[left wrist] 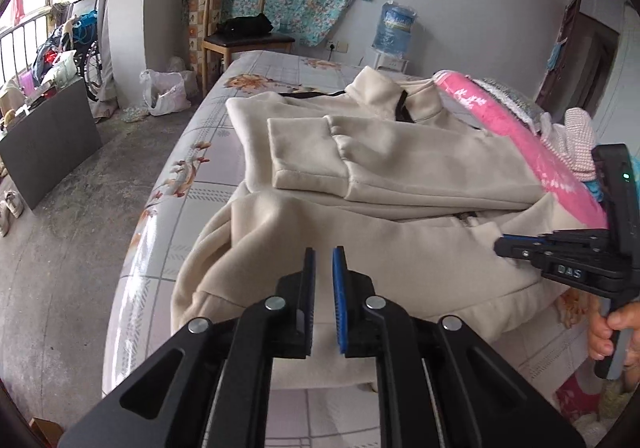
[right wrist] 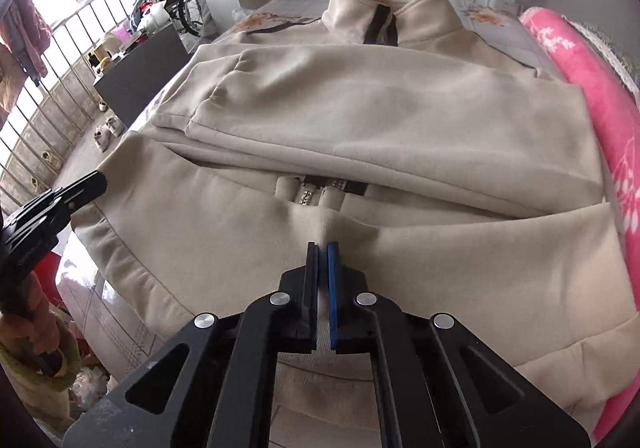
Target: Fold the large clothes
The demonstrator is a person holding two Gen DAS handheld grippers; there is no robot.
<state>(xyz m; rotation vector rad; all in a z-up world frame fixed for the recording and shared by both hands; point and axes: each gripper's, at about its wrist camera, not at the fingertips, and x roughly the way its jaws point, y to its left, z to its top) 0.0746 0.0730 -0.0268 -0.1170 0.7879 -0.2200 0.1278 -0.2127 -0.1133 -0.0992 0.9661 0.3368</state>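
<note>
Grey concrete floor (left wrist: pixel 72 232) is seen at the far left of the left wrist view, with a dark flat panel (left wrist: pixel 48 143) leaned beside it and a wooden chair (left wrist: pixel 244 35) further back against the wall. To the right of these, a bed covered by a floral-printed sheet (left wrist: pixel 188 175) is shown. On that sheet a cream zip jacket (left wrist: pixel 360 240) is laid flat, collar toward the far end, with both sleeves folded across the chest and the lower hem draped toward the near edge.

The left gripper (left wrist: pixel 323 260) is positioned above the jacket's near left hem; a narrow gap is left between its pads, and no cloth is seen between them. The right gripper (right wrist: pixel 322 252) is located over the lower middle of the jacket, its jaws brought almost together on a raised pinch of fabric just below the zip. At the far right, a rolled pink blanket (left wrist: pixel 516 135) is placed alongside the jacket, touching it.
</note>
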